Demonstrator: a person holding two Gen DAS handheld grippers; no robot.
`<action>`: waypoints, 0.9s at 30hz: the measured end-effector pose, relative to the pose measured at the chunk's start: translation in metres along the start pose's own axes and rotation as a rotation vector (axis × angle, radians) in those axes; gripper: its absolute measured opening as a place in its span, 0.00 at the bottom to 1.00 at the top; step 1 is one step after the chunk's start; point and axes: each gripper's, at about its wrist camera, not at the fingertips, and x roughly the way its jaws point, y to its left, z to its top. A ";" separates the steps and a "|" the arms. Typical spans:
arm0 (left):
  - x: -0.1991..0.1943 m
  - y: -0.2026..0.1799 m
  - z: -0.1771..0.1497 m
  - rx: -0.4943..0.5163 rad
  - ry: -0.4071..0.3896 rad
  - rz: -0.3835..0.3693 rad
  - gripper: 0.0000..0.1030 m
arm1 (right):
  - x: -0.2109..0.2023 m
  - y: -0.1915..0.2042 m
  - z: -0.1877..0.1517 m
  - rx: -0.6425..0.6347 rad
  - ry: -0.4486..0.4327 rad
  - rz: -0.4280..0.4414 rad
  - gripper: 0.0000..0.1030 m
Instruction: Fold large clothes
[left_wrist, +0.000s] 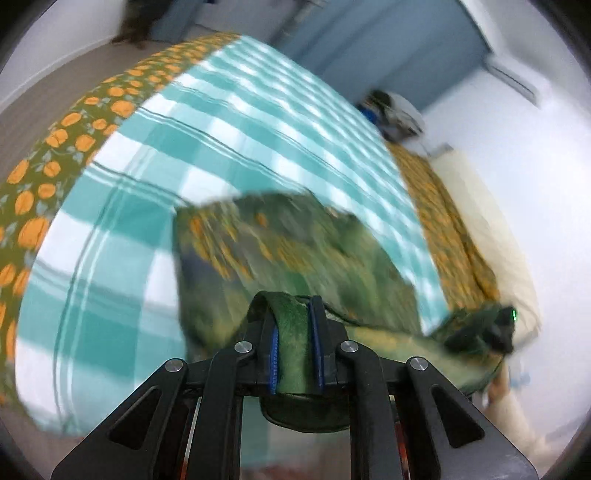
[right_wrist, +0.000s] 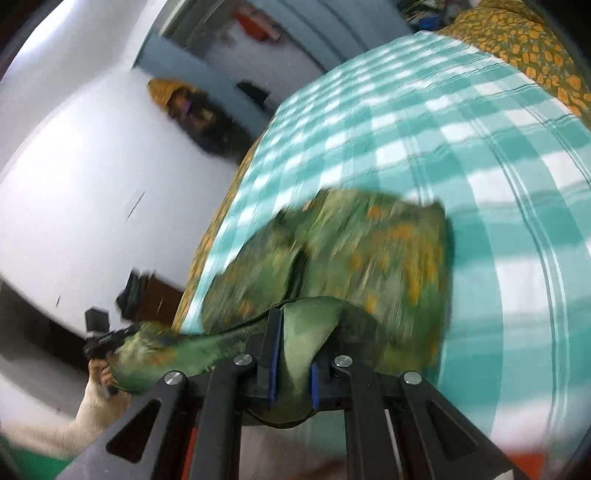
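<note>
Here the left gripper (left_wrist: 291, 343) and right gripper (right_wrist: 293, 358) each pinched the green, orange-flowered cloth garment (left_wrist: 295, 251) tightly, jaws nearly closed, above the teal-and-white checked bedsheet (left_wrist: 122, 221).

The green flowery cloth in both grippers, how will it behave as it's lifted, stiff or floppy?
Probably floppy: the green cloth sags between the left gripper and right gripper. It looks thin and light, bunching between the fingers. Its sheen hints it could slip.

Both views are bright and evenly lit, without hard shadows. Motion blur smears the green garment (left_wrist: 295, 251) and the checked sheet (left_wrist: 207, 122). The near gripper frames stay sharp. Fisheye distortion bends the edges; dark vignette fills the corners.
</note>
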 end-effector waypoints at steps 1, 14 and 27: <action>0.014 0.006 0.009 -0.018 -0.004 0.017 0.13 | 0.015 -0.011 0.011 0.019 -0.015 -0.015 0.12; 0.063 0.052 0.035 -0.178 -0.032 0.069 0.79 | 0.090 -0.087 0.008 0.327 -0.098 0.033 0.59; 0.130 0.020 0.002 0.098 0.157 0.183 0.83 | 0.124 -0.044 0.018 -0.144 0.162 -0.335 0.71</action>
